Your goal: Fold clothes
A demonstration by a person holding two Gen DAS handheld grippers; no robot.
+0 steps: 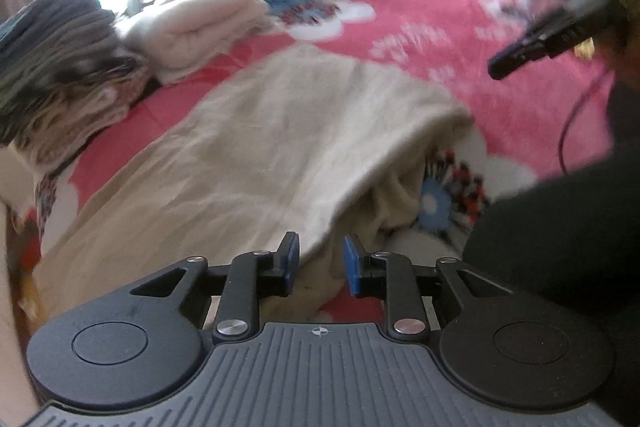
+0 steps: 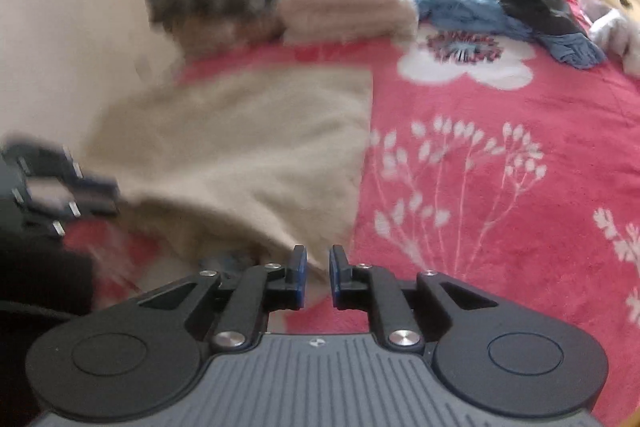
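Note:
A beige garment lies partly folded on the red flowered blanket; it also shows in the right wrist view. My left gripper is open and empty, just above the garment's near edge. My right gripper is open with a narrow gap and empty, over the garment's near right corner. The right gripper shows blurred at the upper right of the left wrist view. The left gripper shows blurred at the left of the right wrist view.
A stack of folded dark and tan clothes and a folded cream pile sit at the far left. Loose blue and black clothes lie at the back. The red blanket spreads to the right.

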